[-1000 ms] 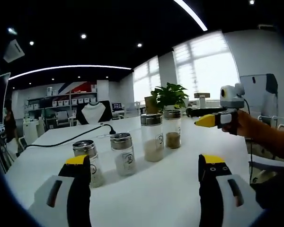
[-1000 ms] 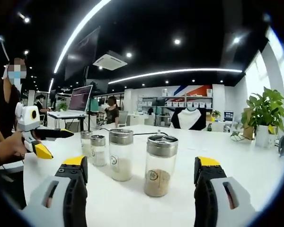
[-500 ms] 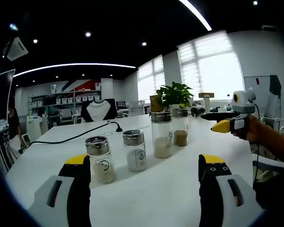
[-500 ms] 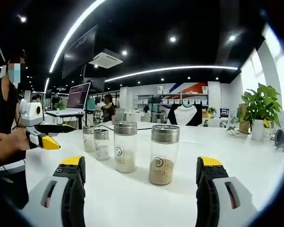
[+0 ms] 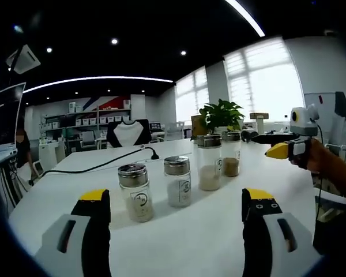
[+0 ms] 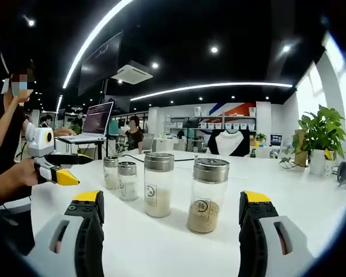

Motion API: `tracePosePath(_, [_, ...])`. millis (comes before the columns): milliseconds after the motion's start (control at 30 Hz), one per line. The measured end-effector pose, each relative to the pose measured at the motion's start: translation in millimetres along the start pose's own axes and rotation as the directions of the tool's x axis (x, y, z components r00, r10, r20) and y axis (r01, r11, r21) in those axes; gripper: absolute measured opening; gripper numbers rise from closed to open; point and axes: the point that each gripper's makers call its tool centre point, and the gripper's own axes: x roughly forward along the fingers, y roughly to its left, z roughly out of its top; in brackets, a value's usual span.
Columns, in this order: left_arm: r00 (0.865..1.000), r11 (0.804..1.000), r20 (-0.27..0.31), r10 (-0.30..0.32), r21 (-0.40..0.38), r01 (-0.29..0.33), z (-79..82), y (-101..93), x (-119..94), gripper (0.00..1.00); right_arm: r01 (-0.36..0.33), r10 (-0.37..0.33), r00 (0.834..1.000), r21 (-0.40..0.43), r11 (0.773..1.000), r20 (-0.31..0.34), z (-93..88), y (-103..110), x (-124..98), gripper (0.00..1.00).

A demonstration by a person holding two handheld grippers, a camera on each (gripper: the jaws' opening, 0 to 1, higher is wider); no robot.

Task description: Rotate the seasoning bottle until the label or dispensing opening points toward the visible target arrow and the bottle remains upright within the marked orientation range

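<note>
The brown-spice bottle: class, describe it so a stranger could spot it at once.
On the white table stands a row of four steel-capped glass seasoning bottles. In the right gripper view, take the nearest, the brown-spice bottle: its filling is brown, while the other three hold pale powder.

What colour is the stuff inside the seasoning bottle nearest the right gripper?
Light brown; the seasoning bottle shows it best in the right gripper view.

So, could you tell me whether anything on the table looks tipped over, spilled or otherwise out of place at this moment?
Nothing stands out. The four seasoning bottles stand upright in a row on the white table, lids on, with no spill around them. Both grippers, left and right, are open and apart from them.
</note>
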Motion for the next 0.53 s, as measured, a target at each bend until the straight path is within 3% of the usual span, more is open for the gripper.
tracePosePath(433, [1.0,0.999,0.0,-0.002,-0.032,0.002,13.2,-5.1,6,1.0,0.032,-0.032,0.999,-0.014,0.999,0.019,5.8,-6,-7,0.99])
tracePosePath(533, [0.999,0.999,0.052,0.011,-0.046,-0.009,27.0,-6.2,4,1.0,0.038,-0.038,0.999,-0.001,0.999,0.027,6.5,-6,-7,0.99])
